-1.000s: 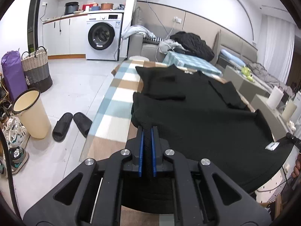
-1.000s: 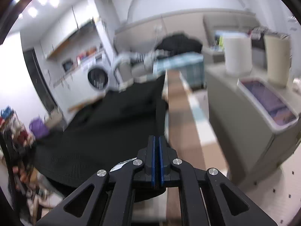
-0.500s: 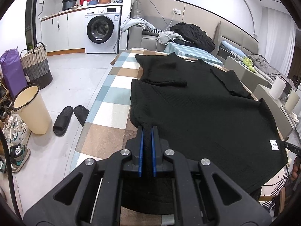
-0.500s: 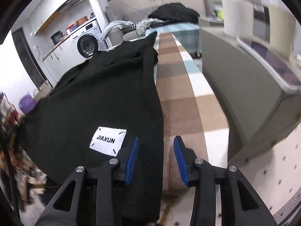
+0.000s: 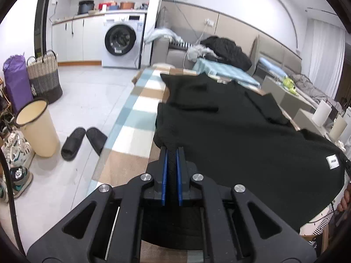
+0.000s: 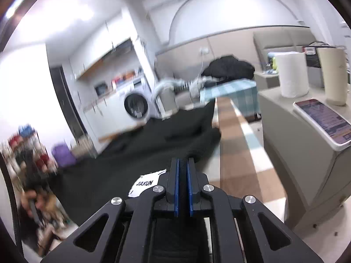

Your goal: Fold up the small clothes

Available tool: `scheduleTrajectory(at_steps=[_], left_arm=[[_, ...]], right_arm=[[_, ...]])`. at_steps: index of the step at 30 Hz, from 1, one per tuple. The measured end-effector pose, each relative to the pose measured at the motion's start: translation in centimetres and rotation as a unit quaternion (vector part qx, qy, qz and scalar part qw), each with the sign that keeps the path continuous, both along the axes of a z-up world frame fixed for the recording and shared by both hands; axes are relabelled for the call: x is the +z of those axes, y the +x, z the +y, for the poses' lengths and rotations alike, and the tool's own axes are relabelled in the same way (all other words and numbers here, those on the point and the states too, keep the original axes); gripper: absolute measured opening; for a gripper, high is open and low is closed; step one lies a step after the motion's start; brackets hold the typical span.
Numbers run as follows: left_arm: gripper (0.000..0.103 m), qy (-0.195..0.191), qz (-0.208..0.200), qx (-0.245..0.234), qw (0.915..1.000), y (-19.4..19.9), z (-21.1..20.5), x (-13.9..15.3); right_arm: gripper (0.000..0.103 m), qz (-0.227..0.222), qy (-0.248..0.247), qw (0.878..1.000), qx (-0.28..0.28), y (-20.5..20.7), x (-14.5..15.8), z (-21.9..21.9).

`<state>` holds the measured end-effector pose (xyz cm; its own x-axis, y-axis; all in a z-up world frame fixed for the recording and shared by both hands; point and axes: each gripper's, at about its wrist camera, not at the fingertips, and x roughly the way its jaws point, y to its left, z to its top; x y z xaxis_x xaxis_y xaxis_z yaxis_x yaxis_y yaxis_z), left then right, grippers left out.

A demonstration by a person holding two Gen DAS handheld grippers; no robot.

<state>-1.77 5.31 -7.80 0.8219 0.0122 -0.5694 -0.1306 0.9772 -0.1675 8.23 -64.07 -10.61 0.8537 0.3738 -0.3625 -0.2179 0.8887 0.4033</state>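
Note:
A black knit sweater (image 5: 241, 135) lies spread on a table with a checked cloth (image 5: 133, 120), both sleeves folded in across its body. My left gripper (image 5: 171, 151) is shut on the near left corner of the hem. In the right wrist view the sweater (image 6: 153, 153) shows its white label (image 6: 145, 183) just left of the fingers. There my right gripper (image 6: 182, 161) is closing tight on the near right hem corner, with black cloth pinched between the blue pads. The same label (image 5: 332, 161) shows at the far right in the left wrist view.
Left of the table stand a cream bin (image 5: 37, 129), black slippers (image 5: 83, 140) and a woven basket (image 5: 43, 76). A grey cabinet (image 6: 296, 142) with a paper roll (image 6: 291, 74) flanks the table's right side. A person's fingers (image 5: 344, 199) show at the right edge.
My right gripper opened over the hem beside the label, then shut on it and tipped up. The left gripper kept its grip and hardly moved.

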Motion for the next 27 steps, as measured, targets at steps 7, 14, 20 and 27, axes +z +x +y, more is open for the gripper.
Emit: scheduleTrajectory(at_steps=[7, 14, 20, 27], left_arm=[[0.005, -0.011, -0.033, 0.008, 0.9994, -0.4, 0.3, 1.8], [0.005, -0.031, -0.039, 0.036, 0.9981, 2.9, 1.7, 2.6], [0.005, -0.039, -0.041, 0.061, 0.9965, 7.7, 3.2, 3.2], [0.005, -0.041, -0.011, 0.065, 0.9970, 13.4, 3.8, 2.4]], right_arm=[[0.006, -0.008, 0.019, 0.999, -0.048, 1.3, 1.1, -0.5], [0.006, 0.004, 0.012, 0.996, -0.094, 6.5, 3.1, 0.7], [0.001, 0.030, 0.014, 0.989, -0.144, 11.6, 3.8, 0.6], [0.002, 0.109, 0.005, 0.988, -0.114, 16.0, 2.3, 0.4]])
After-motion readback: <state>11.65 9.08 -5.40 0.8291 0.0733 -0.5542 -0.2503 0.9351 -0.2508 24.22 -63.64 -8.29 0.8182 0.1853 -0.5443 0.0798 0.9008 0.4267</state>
